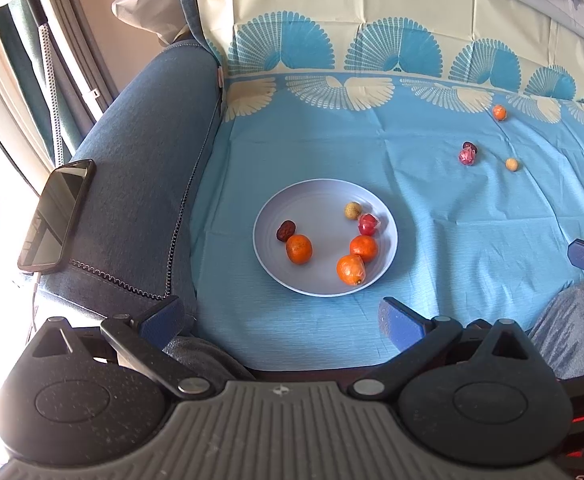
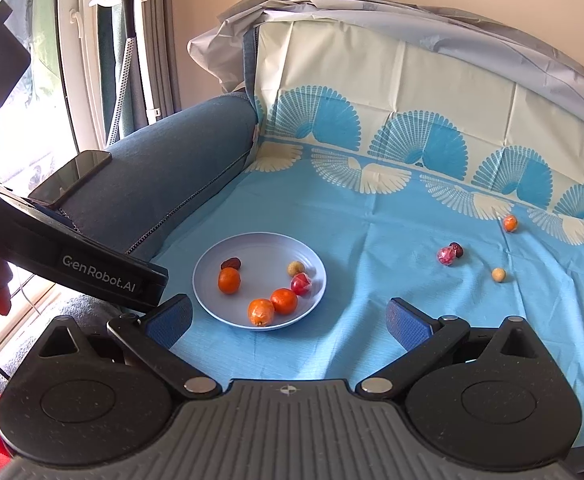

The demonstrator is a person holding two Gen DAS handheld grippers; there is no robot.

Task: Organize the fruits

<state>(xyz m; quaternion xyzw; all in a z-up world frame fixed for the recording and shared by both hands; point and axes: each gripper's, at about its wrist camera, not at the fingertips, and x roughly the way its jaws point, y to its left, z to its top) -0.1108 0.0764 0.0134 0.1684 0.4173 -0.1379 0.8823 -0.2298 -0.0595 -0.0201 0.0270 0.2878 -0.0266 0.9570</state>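
A phone (image 1: 54, 216) lies on the sofa arm (image 1: 148, 168) at far left. The left claw (image 1: 280, 320) hangs released and empty above the blue cloth (image 1: 472, 240). Ahead of it a plate (image 1: 316, 284) holds three oranges (image 1: 299, 249), a dark date (image 1: 285, 230), a pale round fruit (image 1: 352, 210) and a red wrapped piece (image 1: 368, 224). Farther right, four small fruits (image 2: 448, 255) lie loose on the cloth. The right claw (image 2: 288, 320) is released too, holding nothing
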